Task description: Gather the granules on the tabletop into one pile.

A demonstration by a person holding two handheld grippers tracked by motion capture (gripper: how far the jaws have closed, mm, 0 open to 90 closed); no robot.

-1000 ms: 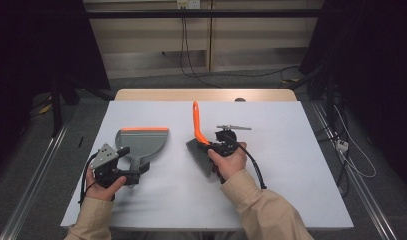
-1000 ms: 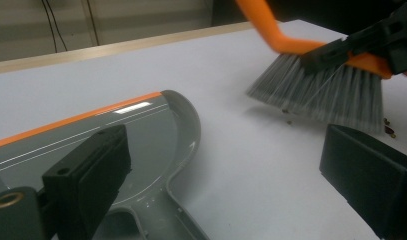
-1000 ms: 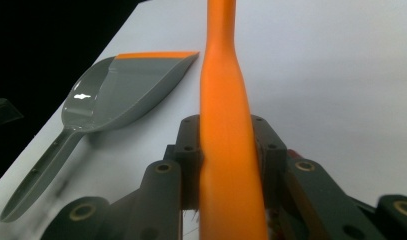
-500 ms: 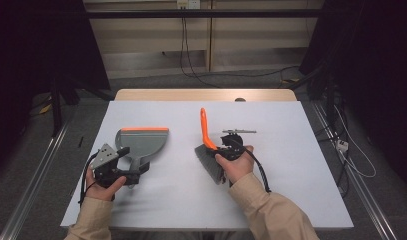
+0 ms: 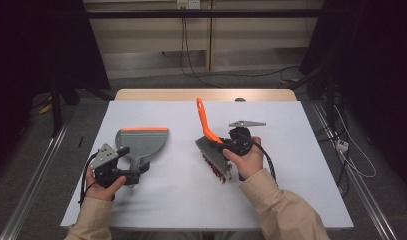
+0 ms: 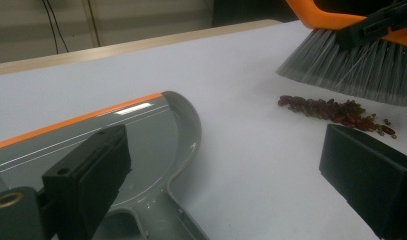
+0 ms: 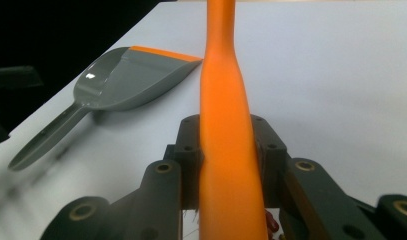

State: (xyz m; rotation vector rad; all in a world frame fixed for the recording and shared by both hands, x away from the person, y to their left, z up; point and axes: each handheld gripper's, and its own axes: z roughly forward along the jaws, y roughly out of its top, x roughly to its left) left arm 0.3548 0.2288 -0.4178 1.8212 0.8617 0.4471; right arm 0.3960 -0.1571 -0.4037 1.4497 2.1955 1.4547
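The right tool (image 5: 230, 145) is closed on the orange handle of the brush (image 5: 207, 125). The long axis of the brush runs from the far side of the worktop (image 5: 291, 190), where the handle points up and away, to the grey bristles near the person, above a small pile of red crumbs (image 6: 336, 111). The left tool (image 5: 133, 167) is open beside the handle of the grey dustpan (image 5: 141, 142), whose orange edge points away from the person.
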